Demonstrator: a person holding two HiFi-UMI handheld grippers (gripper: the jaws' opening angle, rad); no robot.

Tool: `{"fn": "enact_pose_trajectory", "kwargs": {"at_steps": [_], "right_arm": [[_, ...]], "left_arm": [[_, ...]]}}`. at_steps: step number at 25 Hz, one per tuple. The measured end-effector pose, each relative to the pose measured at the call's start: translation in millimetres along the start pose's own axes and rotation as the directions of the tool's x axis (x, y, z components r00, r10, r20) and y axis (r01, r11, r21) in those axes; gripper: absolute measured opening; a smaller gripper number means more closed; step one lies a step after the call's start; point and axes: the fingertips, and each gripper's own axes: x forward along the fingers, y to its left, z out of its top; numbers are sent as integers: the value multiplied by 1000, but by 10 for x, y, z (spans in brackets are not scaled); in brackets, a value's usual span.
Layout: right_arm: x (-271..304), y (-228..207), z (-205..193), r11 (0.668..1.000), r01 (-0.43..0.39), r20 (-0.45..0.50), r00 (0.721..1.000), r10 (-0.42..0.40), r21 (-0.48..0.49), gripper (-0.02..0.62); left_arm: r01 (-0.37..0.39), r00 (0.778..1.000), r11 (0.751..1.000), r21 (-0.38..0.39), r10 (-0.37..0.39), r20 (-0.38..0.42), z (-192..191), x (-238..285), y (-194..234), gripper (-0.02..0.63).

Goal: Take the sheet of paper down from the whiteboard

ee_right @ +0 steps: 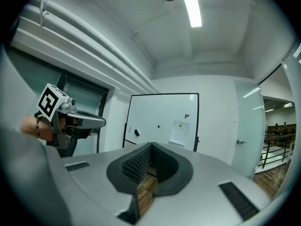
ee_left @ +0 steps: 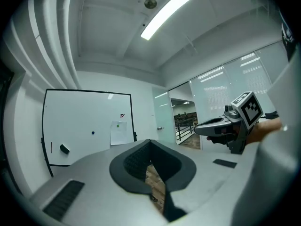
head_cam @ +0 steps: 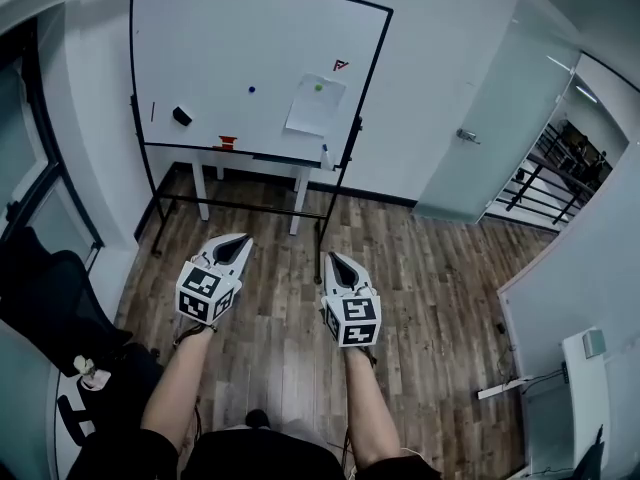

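Bare forearms reach out from the person's lap, each ending in a grey two-jaw tool with a marker cube. Both the left gripper [head_cam: 237, 245] and the right gripper [head_cam: 335, 264] point level across the brown wood-plank floor [head_cam: 430, 268], jaws pressed together with nothing between them.

Ahead, well apart from both, stands the black-framed whiteboard on a wheeled stand [head_cam: 260, 28]. The white rectangular sheet of paper [head_cam: 315, 108] hangs on its right half with the long axis upright and a slight tilt, pinned near the top edge by a small green round magnet [head_cam: 319, 87]. It lies almost straight ahead of the right gripper, which I judge the nearer one; the left gripper would have to cross rightward.

Open floor lies between, then the stand's low black foot bars and the white table legs [head_cam: 200, 183] under the board, which could stop the feet short of it.

Elsewhere on the board are a blue dot magnet [head_cam: 251, 90], a black eraser [head_cam: 181, 115] and a small red mark [head_cam: 340, 65]. A frosted glass door [head_cam: 480, 118] lies to the right.
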Motion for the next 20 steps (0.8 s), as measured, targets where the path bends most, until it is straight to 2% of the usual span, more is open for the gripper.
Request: {"fn": "enact_pose_trajectory", "kwargs": {"at_steps": [4, 12, 20], "right_arm": [[263, -228, -31, 999, 33, -7, 999, -33, -2, 23], [909, -792, -61, 999, 48, 3, 999, -47, -5, 23], [1840, -1556, -47, 999, 18, -7, 1000, -18, -43, 23]], "left_arm": [[14, 1000, 1000, -3, -14, -13, -66, 318, 156, 18], [-15, 1000, 1000, -3, 15, -1, -99, 1011, 586, 18], [-25, 999, 999, 21, 26, -20, -27, 2151, 981, 18]]}}
